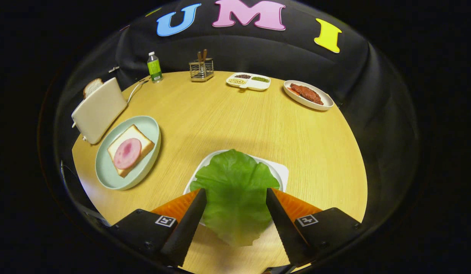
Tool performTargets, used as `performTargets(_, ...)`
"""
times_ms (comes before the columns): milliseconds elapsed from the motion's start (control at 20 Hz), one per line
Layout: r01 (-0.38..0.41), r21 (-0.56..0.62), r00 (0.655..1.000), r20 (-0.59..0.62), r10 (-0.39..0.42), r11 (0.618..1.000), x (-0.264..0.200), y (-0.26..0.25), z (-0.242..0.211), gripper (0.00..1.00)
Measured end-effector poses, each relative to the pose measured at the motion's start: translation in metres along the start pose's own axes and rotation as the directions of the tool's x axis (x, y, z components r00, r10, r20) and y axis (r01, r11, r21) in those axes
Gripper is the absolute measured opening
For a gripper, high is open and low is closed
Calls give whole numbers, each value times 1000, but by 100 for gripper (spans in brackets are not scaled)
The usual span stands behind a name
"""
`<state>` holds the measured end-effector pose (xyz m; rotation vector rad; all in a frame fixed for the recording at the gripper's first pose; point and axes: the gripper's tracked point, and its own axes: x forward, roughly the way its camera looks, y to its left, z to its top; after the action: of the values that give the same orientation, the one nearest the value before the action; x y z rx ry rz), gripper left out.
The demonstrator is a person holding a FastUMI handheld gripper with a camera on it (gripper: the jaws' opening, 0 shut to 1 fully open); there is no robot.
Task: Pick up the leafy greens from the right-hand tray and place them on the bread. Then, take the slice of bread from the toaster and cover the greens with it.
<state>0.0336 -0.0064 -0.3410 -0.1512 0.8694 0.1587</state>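
Observation:
A large green lettuce leaf [233,171] lies on a white tray [283,171] right in front of me, its near edge hanging over the tray toward me. My gripper [235,190] is open, one finger on each side of the leaf, with the leaf between them. Ahead to the left, a pale green plate [106,171] carries a slice of bread [144,142] topped with a round pink ham slice [127,153]. Just beyond that plate stands a cream toaster [98,110] with a slice of bread [92,86] sticking out of its top.
Along the far edge of the round wooden table [239,118] stand a green bottle [154,67], a wire utensil rack [201,69], a divided white dish [248,81] of grains and a white plate of reddish meat [307,95].

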Motion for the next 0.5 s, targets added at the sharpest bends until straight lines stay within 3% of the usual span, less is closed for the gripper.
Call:
performTargets(450,-44,35,998,-44,45,998,12,7,-8,81)
performTargets(500,-40,38,998,-50,42,998,11,7,-9,74)
